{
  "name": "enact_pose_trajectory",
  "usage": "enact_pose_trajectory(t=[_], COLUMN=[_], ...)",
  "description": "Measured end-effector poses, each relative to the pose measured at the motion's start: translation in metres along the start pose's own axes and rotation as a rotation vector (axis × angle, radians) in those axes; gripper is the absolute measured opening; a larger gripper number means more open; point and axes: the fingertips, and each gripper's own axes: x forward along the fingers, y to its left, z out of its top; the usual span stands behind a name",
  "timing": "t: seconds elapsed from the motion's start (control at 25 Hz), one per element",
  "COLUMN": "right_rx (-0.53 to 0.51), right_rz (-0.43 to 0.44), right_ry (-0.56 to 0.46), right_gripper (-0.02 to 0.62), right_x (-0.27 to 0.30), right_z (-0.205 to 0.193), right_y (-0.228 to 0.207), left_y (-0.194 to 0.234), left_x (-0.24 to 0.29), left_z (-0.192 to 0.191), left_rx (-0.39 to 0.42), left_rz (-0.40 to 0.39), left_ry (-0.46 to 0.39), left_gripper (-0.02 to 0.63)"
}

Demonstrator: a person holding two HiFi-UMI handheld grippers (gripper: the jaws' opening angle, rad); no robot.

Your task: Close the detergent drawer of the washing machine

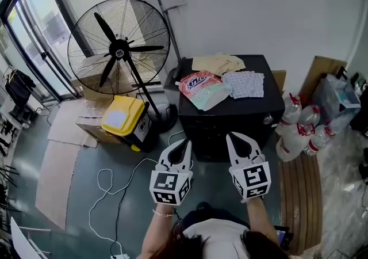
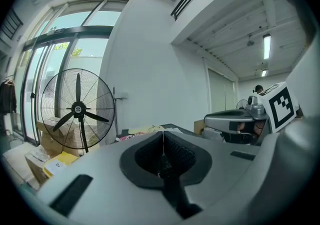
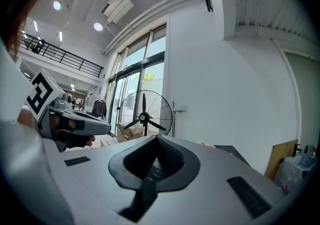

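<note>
Status unclear: washing machine (image 1: 230,113) stood just ahead of both grippers, but its detergent drawer couldn't be made out on the dark front, so open or shut was unreadable. Left gripper (image 1: 186,142) and right gripper (image 1: 230,136) had jaws together, empty.

The head view looks steeply down from above the person. The left gripper (image 1: 187,143) and right gripper (image 1: 231,137) sit at lower centre, and the washing machine (image 1: 241,115) is just beyond them. Each gripper view faces level along its own jaws, which fill the bottom of the frame. All three views share the fan (image 1: 119,50).
</note>
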Motion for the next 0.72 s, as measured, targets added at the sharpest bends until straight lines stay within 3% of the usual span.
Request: enact_pose_trajectory(t=[0.72], right_rx=[-0.004], right_rz=[-0.03], right_ry=[-0.012], right_gripper=[0.026], right_x=[0.001], right_z=[0.002], right_y=[0.0], left_y=[-0.001], left_x=[0.011], left_z=[0.001], left_rx=[-0.005], left_rz=[-0.054], left_ry=[-0.012], left_gripper=[0.02])
